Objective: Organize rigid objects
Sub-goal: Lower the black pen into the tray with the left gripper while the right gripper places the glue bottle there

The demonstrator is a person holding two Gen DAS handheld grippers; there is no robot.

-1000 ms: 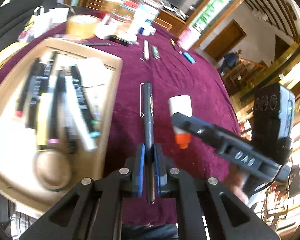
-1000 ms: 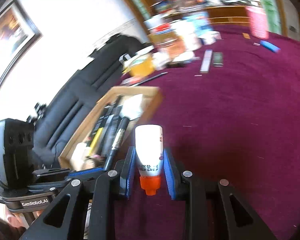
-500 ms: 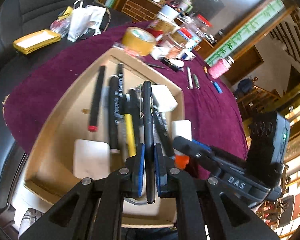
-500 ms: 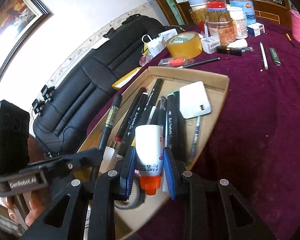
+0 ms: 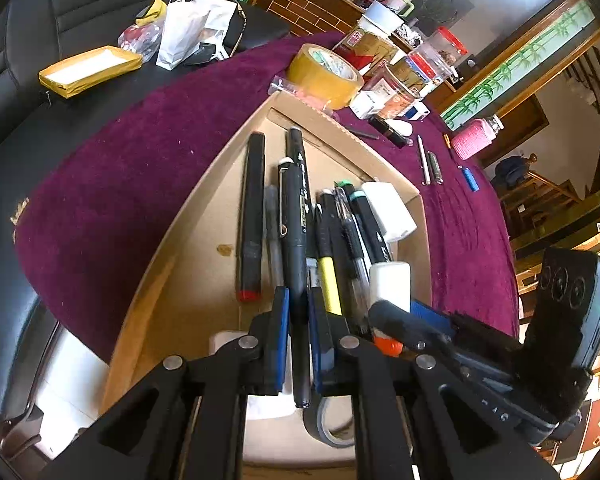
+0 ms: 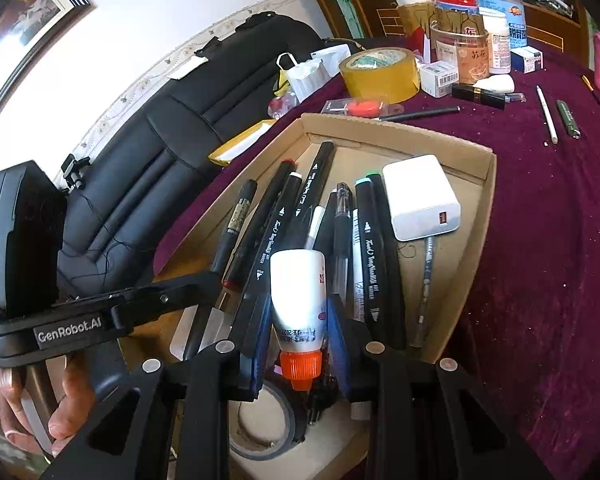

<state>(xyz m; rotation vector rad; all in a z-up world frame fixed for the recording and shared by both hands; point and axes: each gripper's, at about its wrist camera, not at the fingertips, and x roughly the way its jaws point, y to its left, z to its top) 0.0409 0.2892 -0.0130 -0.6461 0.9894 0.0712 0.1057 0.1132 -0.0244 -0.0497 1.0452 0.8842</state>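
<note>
My left gripper (image 5: 299, 312) is shut on a black pen (image 5: 294, 232) with a metal clip, held over the cardboard tray (image 5: 204, 200). My right gripper (image 6: 298, 320) is shut on a white glue bottle (image 6: 298, 280) with an orange cap, cap toward the camera, also above the tray (image 6: 476, 216). In the left wrist view the glue bottle (image 5: 390, 284) and the right gripper sit just right of my pen. Several markers and pens (image 6: 370, 252) and a white charger block (image 6: 420, 198) lie in the tray, with a tape ring (image 6: 268, 432) at its near end.
Purple cloth (image 6: 548, 240) covers the table. Beyond the tray stand a yellow tape roll (image 6: 378, 70), jars and boxes (image 6: 464, 48); a white pen (image 6: 548, 114) and a green pen (image 6: 567, 118) lie to the right. A black sofa (image 6: 172, 136) borders the left. A hand (image 6: 64, 404) grips the left tool.
Both grippers have travelled left from over the bare purple cloth to above the tray and a little lower, each keeping its object. The tray's contents now fill both views.
</note>
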